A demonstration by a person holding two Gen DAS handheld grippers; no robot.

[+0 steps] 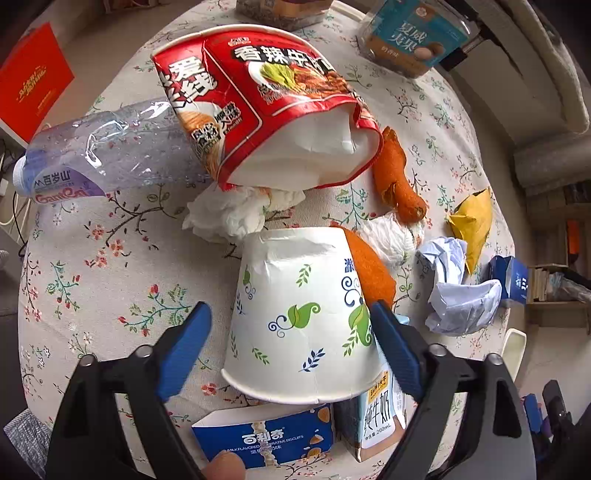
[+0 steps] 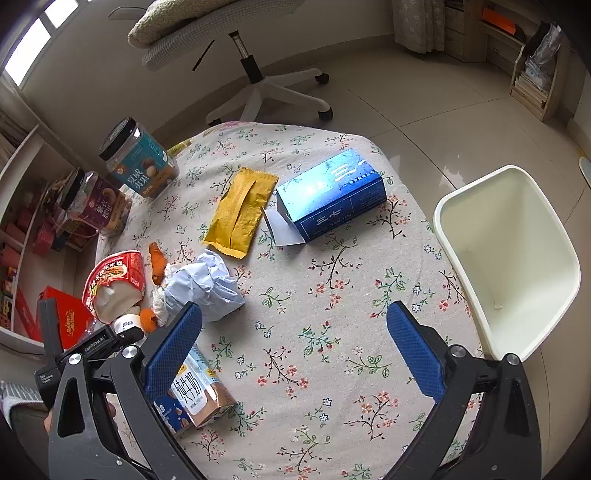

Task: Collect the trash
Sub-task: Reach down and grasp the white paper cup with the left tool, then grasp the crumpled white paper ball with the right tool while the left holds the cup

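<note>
Bottle (image 1: pixel 99 155) labelled 百岁山 Ganten

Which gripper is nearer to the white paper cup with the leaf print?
Left. The left gripper is open with its fingers on either side of the paper cup, which lies on its side. The right gripper hangs open over bare tablecloth, apart from the cup.

Left-wrist view: paper cup (image 1: pixel 299 314) hides most of the milk carton (image 1: pixel 380 417) and biscuit box (image 1: pixel 264 435) nearest the tool; noodle tub (image 1: pixel 266 107) overlaps the crushed bottle (image 1: pixel 107 155). Top edge crops a jar (image 1: pixel 280 11). Right-wrist view: bin (image 2: pixel 517 266) is cut by the tool's right arm.
</note>
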